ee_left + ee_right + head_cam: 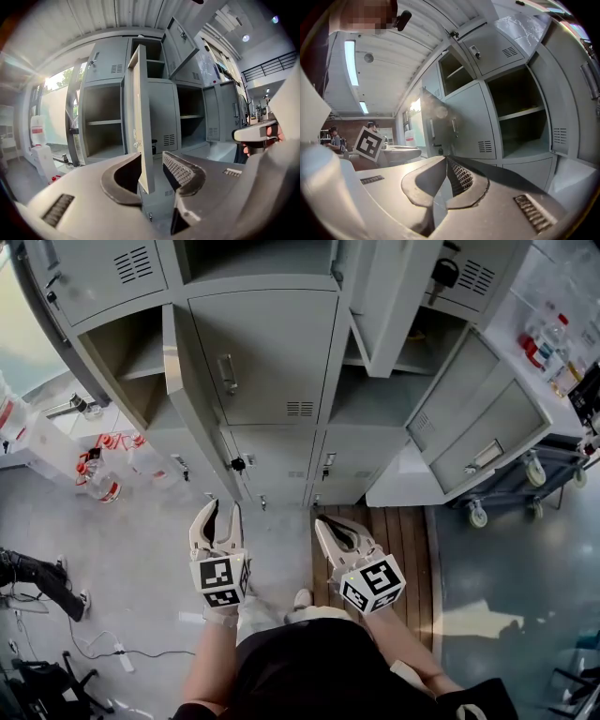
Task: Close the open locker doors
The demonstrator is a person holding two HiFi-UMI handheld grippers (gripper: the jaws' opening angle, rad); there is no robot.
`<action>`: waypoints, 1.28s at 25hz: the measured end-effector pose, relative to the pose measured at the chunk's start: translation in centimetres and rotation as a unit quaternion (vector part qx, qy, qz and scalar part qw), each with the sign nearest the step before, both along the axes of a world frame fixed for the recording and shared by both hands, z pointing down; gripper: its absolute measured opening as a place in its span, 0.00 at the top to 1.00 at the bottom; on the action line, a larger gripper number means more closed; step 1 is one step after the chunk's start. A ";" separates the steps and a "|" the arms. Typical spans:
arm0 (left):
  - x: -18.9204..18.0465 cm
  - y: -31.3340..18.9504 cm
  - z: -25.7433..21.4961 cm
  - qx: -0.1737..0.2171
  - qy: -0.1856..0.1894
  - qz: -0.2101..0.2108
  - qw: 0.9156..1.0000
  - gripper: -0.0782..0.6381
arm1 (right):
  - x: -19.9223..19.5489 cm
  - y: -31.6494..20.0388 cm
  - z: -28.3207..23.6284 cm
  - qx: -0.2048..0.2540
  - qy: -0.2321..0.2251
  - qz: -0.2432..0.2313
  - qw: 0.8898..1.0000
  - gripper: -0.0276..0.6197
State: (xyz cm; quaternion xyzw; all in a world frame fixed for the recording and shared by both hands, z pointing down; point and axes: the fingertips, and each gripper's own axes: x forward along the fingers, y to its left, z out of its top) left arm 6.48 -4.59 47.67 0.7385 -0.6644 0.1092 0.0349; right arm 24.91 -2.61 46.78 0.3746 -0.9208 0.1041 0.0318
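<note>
Looking steeply down, I have the grey locker bank (267,352) straight ahead, and several of its doors hang open. The nearest open door (183,399) juts out toward me, edge on, from the left column, with an empty shelf compartment (127,357) beside it. More open doors (469,418) swing out on the right side.

My left gripper (222,512) has its jaws wide apart. In the left gripper view that door's edge shows in the gap between them, and neither pad presses on it. My right gripper (326,524) hangs beside it over the wooden platform (403,549), jaws closed tight with nothing between them.

Under the left gripper the floor (141,549) is pale grey concrete. White jugs (94,474) with red caps stand at the left by the lockers, and a power strip (117,652) with loose cable lies lower left. A wheeled cart (525,479) stands at the right. In the right gripper view, a ceiling strip light (350,56) glows overhead.
</note>
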 end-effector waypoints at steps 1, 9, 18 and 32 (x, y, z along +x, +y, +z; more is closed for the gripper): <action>0.0 -0.5 -0.1 0.001 -0.002 -0.005 1.000 0.69 | 0.2 -0.1 0.1 0.000 0.002 0.002 1.000 0.91; -0.2 -3.7 1.3 -0.005 -0.032 -0.017 0.999 0.66 | 1.2 -0.7 0.8 -0.008 0.006 0.017 1.000 0.91; -0.6 -5.4 1.9 -0.004 -0.033 -0.013 0.999 0.69 | 0.3 -1.9 0.5 -0.004 0.015 0.020 1.000 0.91; -3.8 -4.1 1.9 0.007 -0.010 -0.002 1.000 0.75 | -4.9 -2.8 0.9 -0.009 0.032 -0.011 0.999 0.91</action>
